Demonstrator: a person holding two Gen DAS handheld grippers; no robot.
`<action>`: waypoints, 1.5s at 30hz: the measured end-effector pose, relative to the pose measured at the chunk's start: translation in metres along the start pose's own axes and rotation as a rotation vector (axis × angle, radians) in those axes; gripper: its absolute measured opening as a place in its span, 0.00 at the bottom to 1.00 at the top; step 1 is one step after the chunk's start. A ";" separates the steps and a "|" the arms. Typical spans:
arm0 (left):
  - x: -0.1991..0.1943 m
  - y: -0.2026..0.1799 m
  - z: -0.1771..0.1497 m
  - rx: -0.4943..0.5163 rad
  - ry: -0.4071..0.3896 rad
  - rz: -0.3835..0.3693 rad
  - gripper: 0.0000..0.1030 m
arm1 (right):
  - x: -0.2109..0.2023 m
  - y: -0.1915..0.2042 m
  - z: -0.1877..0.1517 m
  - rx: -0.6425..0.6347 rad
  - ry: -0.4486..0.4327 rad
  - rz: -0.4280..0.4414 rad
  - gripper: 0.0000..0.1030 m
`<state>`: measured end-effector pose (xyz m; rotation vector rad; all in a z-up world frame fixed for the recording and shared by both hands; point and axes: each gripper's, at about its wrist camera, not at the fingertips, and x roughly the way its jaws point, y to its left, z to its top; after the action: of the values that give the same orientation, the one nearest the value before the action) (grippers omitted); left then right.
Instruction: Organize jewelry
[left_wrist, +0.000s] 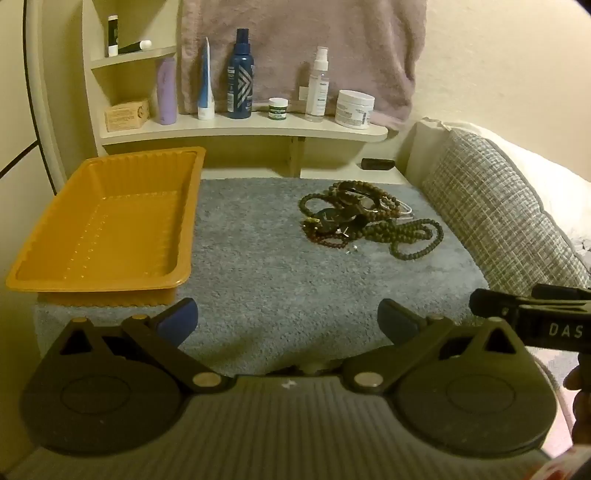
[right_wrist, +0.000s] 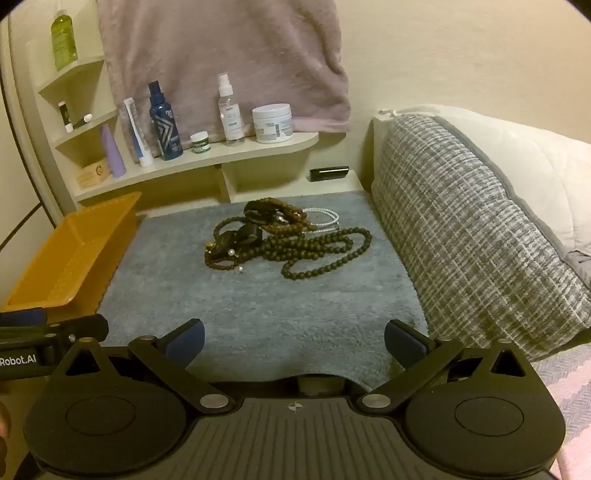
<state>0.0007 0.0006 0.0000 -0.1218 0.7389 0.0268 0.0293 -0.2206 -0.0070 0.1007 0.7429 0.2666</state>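
A tangled heap of dark bead necklaces and bracelets lies on a grey fluffy mat, with a pale bead strand at its far side. An empty orange tray sits at the mat's left. My left gripper hovers open over the mat's near edge, well short of the heap. My right gripper also stands open with nothing between its blue-padded fingers, near the front of the mat. Each gripper shows at the edge of the other's view.
A curved shelf behind the mat carries bottles, tubes and jars. A towel hangs above it. A grey woven cushion borders the mat on the right. A small black case lies behind the heap.
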 end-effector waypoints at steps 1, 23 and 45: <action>0.000 0.001 0.000 -0.004 0.002 -0.006 1.00 | 0.000 0.000 0.000 -0.005 0.002 -0.006 1.00; -0.001 0.001 0.000 -0.004 -0.005 0.012 0.99 | 0.001 -0.001 0.000 -0.004 -0.004 -0.003 1.00; -0.003 0.001 0.000 -0.008 -0.014 0.002 0.99 | 0.000 0.001 0.001 -0.001 -0.007 0.002 1.00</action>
<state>-0.0013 0.0019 0.0016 -0.1284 0.7254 0.0323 0.0298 -0.2197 -0.0067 0.1013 0.7354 0.2685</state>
